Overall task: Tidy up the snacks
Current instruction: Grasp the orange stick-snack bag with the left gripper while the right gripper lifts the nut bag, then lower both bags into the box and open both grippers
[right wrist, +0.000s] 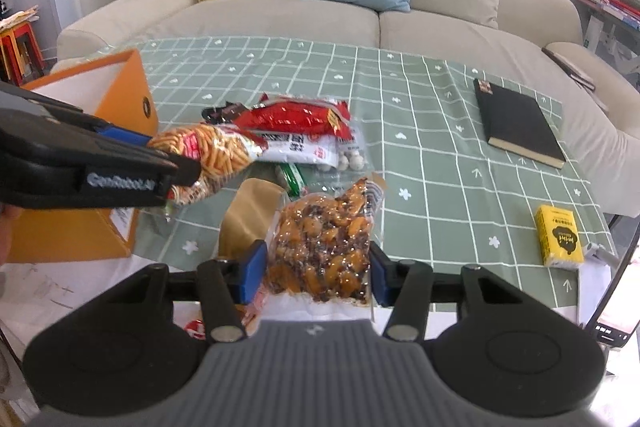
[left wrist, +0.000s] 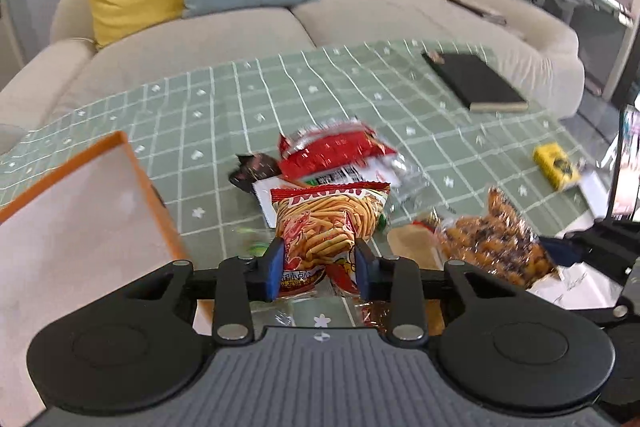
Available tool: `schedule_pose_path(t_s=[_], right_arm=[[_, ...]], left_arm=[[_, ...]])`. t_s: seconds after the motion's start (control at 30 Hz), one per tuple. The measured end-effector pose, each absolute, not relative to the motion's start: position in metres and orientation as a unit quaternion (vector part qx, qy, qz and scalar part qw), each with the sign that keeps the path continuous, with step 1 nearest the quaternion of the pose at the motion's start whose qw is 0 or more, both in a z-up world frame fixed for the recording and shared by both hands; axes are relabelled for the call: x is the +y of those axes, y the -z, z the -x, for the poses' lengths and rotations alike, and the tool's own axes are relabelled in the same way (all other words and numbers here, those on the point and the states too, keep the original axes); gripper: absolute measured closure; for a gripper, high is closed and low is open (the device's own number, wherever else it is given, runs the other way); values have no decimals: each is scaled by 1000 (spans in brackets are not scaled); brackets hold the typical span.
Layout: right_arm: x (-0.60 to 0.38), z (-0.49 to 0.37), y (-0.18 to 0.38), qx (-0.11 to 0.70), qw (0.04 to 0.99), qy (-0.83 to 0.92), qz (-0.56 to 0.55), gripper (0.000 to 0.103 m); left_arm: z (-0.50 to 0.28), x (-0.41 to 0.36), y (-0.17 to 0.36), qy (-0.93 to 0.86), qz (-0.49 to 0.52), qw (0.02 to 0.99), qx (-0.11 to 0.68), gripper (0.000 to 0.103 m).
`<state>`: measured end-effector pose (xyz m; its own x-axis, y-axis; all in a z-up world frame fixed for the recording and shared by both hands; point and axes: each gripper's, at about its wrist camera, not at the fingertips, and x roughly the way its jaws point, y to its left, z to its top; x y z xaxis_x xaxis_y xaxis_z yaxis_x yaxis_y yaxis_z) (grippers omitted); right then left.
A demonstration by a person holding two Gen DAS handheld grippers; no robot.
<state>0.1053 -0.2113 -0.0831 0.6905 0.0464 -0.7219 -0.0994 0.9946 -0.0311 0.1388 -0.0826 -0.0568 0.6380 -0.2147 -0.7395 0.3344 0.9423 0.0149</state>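
Left hand-held gripper (left wrist: pixel 319 263) pinching glossy red noodle-stick packet (left wrist: pixel 330 223); right hand-held gripper (right wrist: pixel 318 277) clamping clear crinkly bag of brown-orange nuggets (right wrist: pixel 324 247).

Left tool (left wrist: pixel 319 263) clamped shut (tilted, lifted), right tool (right wrist: pixel 317 273) fingers closed around its load

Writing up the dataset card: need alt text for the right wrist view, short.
The right gripper straddles a clear bag of brown glazed snacks on a green grid tablecloth. At left, the left gripper holds a noodle-stick snack bag beside an orange box. More snack packets, a black notebook and a beige sofa lie beyond.
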Motion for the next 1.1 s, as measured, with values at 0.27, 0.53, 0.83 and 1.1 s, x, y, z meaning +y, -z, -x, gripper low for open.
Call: schedule_pose_path(t_s=[0.27, 0.53, 0.83, 1.1], right_arm=[[-198, -99, 59, 365, 929, -58, 34, 62], [-176, -104, 27, 330, 939, -84, 36, 86], [-130, -115, -9, 277, 950, -139, 46, 86], [-78, -130, -40, 256, 939, -231, 12, 86]], left_arm=[[-121, -47, 17, 128, -24, 924, 361, 64], [-112, -4, -2, 80, 3, 935, 345, 64], [-102, 50, -6, 20, 30, 941, 337, 64], [-101, 89, -12, -23, 38, 939, 342, 64]])
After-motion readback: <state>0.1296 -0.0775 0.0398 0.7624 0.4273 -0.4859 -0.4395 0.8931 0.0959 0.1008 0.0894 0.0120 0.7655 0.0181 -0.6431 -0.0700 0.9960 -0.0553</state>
